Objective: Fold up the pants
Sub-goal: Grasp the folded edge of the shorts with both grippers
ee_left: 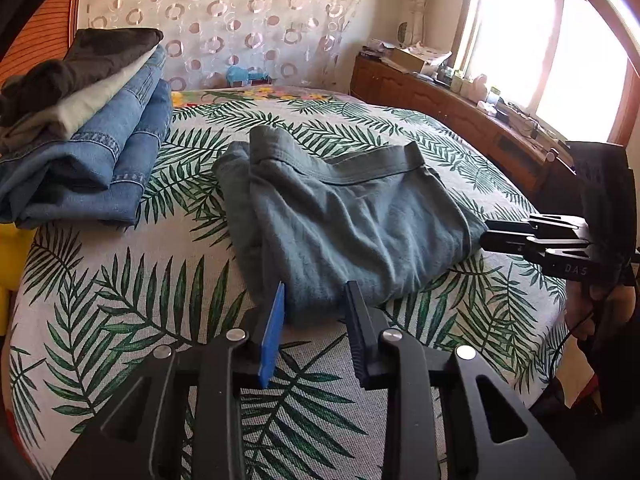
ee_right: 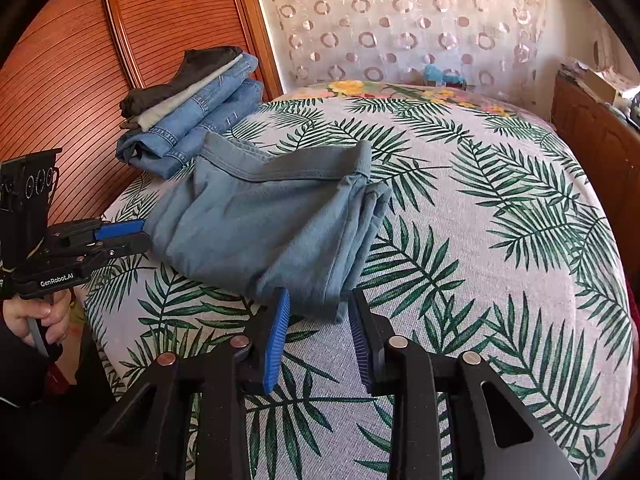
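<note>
Grey-blue pants (ee_left: 340, 216) lie folded in a loose bundle on the leaf-print bed cover (ee_left: 160, 300), waistband toward the far side. They also show in the right wrist view (ee_right: 264, 228). My left gripper (ee_left: 316, 292) is open and empty, its fingertips at the near edge of the bundle. It shows in the right wrist view (ee_right: 142, 232) at the pants' left edge. My right gripper (ee_right: 320, 300) is open and empty, its tips at the near corner of the bundle. It shows in the left wrist view (ee_left: 486, 232) at the pants' right edge.
A stack of folded jeans and dark clothes (ee_left: 80, 132) sits at the back left of the bed, also in the right wrist view (ee_right: 188, 112). A wooden sideboard (ee_left: 440, 108) with clutter runs under the window on the right. A slatted wooden wardrobe (ee_right: 80, 60) stands on the left.
</note>
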The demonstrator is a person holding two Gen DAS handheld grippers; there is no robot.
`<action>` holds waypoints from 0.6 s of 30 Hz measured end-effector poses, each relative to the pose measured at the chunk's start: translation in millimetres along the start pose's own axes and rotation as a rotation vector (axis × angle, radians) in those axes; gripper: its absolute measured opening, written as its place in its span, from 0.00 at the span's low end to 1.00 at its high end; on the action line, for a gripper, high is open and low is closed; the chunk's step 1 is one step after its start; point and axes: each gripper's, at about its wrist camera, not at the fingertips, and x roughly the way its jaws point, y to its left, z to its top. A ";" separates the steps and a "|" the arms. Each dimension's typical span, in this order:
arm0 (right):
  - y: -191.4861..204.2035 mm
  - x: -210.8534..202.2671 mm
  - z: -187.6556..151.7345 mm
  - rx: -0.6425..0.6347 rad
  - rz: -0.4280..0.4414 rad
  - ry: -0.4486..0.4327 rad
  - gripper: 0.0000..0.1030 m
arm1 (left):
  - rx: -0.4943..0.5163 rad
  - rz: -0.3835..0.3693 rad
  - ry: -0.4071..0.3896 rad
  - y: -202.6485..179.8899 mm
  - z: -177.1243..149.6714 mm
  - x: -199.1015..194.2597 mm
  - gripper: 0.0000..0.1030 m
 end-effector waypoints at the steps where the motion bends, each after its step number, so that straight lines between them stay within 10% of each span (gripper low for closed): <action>1: -0.3 1.4 0.1 0.001 0.000 0.001 0.28 | -0.002 0.005 0.001 0.5 -0.1 0.9 0.30; 18: -4.8 -14.1 -4.6 0.008 0.003 -0.055 0.03 | -0.034 0.022 -0.054 6.8 -2.3 -8.7 0.13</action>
